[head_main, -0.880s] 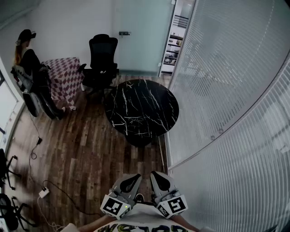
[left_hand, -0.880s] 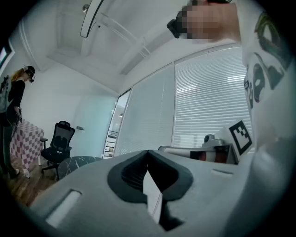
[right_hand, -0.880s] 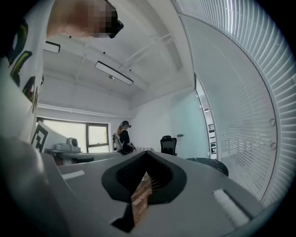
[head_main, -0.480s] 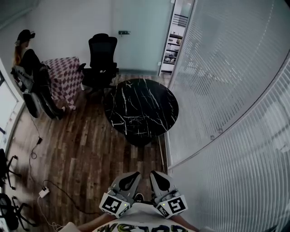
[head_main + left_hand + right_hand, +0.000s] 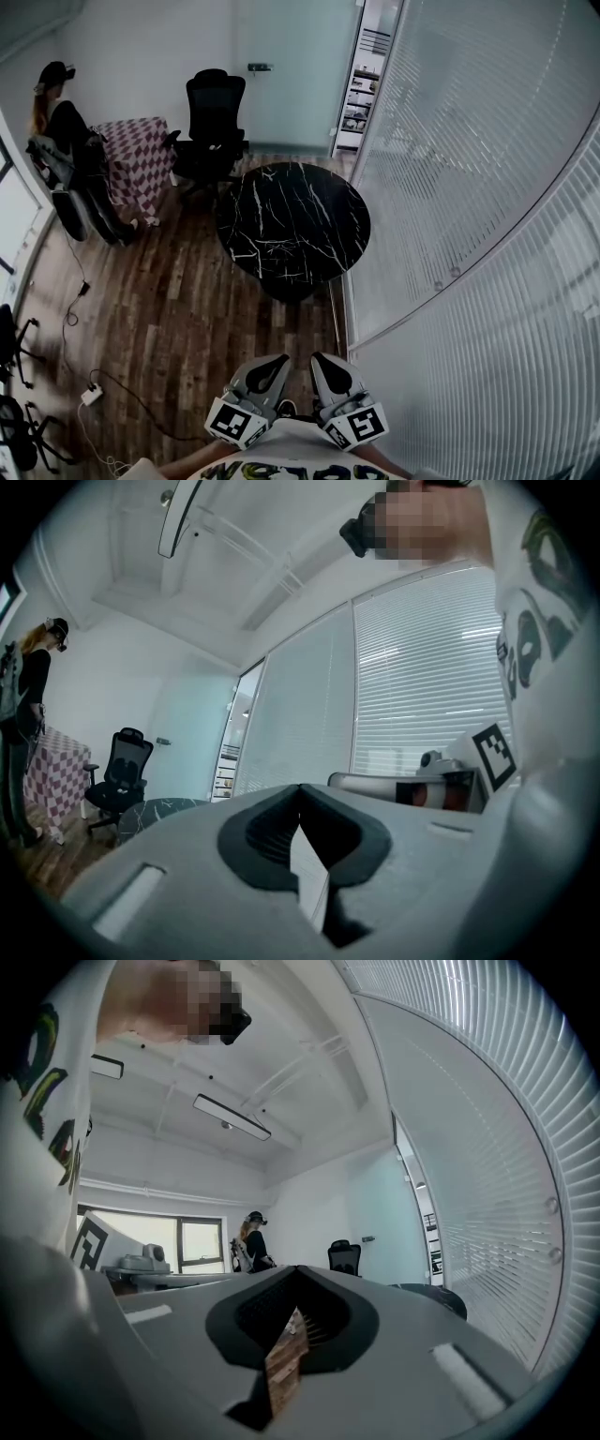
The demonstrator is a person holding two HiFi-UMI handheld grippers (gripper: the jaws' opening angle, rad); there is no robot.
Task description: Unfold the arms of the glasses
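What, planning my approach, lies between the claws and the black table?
Only bare wood floor separates left claw, right claw and table, shown in the head view.

Left claw (image 5: 300, 791) closed and empty, lower centre, black office chair (image 5: 120, 766) lower left, person (image 5: 23, 714) far left, blinds (image 5: 422, 696) right

Hardly anything different. Drifted a hair to the right in the head view: office chair (image 5: 215, 120), checkered cloth (image 5: 133, 161), marble table (image 5: 292, 225). Slid a touch leftward along the bottom edge: left tongs (image 5: 275, 363) and right tongs (image 5: 323, 362).
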